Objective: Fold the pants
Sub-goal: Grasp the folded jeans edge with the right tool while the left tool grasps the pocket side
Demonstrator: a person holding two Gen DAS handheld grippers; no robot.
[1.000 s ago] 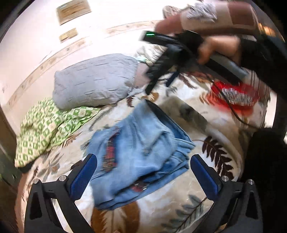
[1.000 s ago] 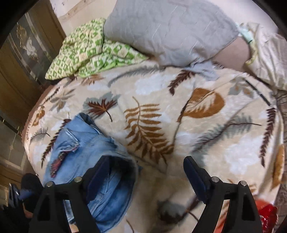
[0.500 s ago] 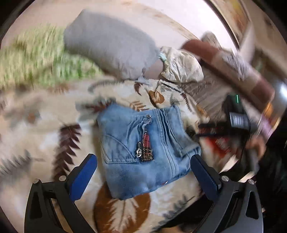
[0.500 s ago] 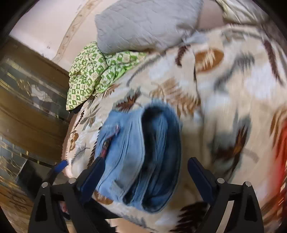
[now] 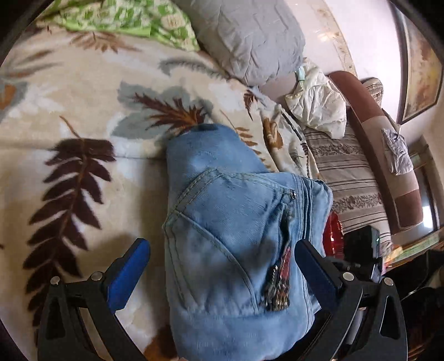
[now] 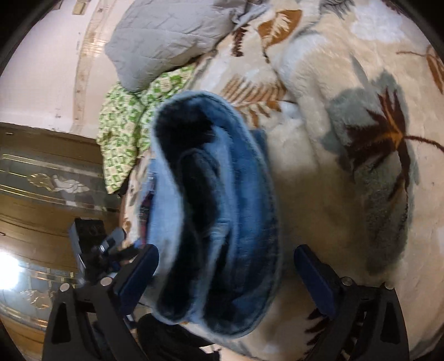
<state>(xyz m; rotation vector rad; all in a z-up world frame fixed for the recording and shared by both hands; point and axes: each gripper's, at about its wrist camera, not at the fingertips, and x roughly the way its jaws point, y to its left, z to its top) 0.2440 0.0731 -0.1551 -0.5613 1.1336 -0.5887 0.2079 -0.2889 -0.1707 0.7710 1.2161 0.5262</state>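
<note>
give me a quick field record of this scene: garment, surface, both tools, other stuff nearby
garment: folded blue jeans, pocket side up, decorative trim by the pocket
surface: leaf-print blanket
left tool: open, straddling the jeans, not clamped
right tool: open, at the layered folded end of the jeans
nearby: grey pillow, green patterned cloth, striped cushion
fold state: compact bundle, looks nearly finished

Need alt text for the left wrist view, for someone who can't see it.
Folded jeans lie on a leaf-print blanket, between the open blue pads of the left hand-held gripper. A grey pillow and a green patterned cloth sit beyond.
</note>
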